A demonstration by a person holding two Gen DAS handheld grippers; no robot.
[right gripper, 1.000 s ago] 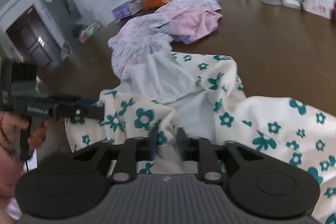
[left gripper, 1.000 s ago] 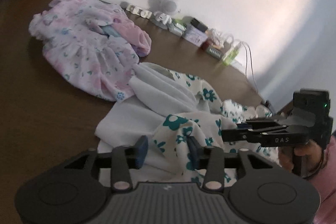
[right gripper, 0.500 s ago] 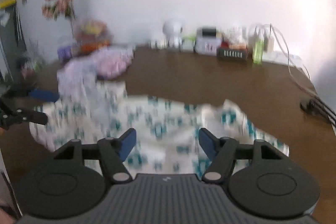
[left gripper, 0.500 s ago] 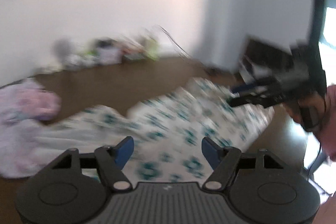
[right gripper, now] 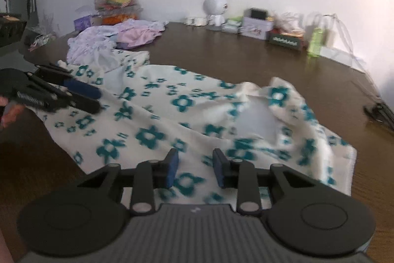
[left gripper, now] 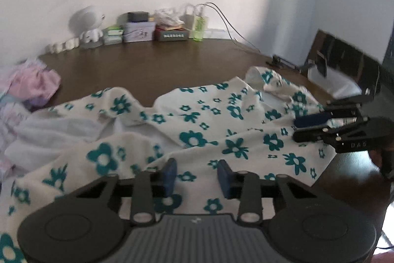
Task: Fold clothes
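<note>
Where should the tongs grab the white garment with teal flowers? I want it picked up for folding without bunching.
Take the flowered garment by its near hem, one tong at each end, coming in low from the table's near edge. That edge lies flat and exposed; the far side is rumpled and partly under the pink clothes.

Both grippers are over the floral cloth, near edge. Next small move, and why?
Probably lower both and finish pinching the near hem. The left gripper and right gripper are closing with the floral cloth seen through the gaps, but no fabric looks clamped yet. The cloth lies rumpled across the table, so a two-point grip would let it be pulled flat before folding.
</note>
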